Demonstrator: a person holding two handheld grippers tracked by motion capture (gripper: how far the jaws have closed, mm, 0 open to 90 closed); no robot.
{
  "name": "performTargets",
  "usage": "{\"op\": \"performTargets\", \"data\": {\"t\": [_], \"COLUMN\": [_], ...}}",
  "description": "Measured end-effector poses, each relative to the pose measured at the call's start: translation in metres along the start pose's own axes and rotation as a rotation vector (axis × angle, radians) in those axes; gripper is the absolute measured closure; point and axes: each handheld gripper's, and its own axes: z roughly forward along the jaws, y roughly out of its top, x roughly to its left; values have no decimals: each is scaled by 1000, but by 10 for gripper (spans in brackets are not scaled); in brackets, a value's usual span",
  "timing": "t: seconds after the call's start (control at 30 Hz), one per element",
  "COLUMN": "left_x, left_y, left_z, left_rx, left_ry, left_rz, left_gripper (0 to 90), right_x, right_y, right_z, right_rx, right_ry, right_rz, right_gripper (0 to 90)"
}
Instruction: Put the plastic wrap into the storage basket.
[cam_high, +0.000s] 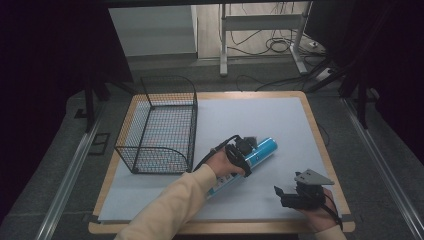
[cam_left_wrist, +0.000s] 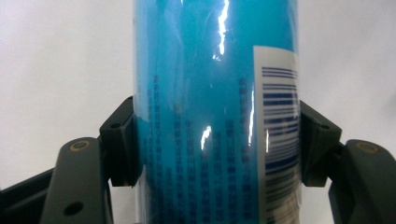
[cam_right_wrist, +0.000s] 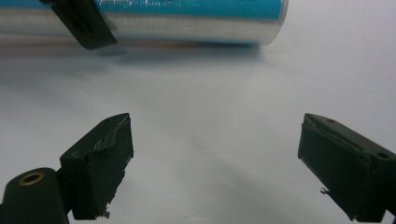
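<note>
While the left hand-held gripper (cam_left_wrist: 217, 144) clamps it, the glossy blue can (cam_left_wrist: 215, 93) shows a barcode.

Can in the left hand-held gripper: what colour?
Bright blue can with a white barcode panel; clearest in the left gripper view.

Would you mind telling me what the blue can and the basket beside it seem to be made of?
Blue can: probably metal under a glossy printed wrap; sharp glare streaks and a barcode show on it. Basket: dark wire mesh on a thicker wire frame, likely coated metal, matte; you see through its walls.
</note>
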Motion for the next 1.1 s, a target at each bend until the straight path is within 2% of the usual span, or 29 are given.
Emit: {"op": "performTargets", "data": {"t": [0.3,0.4,0.63,1.1], "left_x": [3,3,4,14], "left_y": [-3,-4,-7,-18], "left_z": [-8,-13,-30,-62], "left_rx": [-17,-31,-72,-132], "left_ry": [0,-14,-7,12], "left_rz": [7,12,21,6], "left_gripper": [315,315,315,314], "right_x": [0,0,1,0], "right_y": [0,0,0,0], "right_z": [-1,0,-1,0], "right_rx": [-4,-2,-8,-5], "right_ry": [-7,-8,-14,-21], "right_rz": [0,-2,-6,-7], "right_gripper": [107,107,108,110]}}
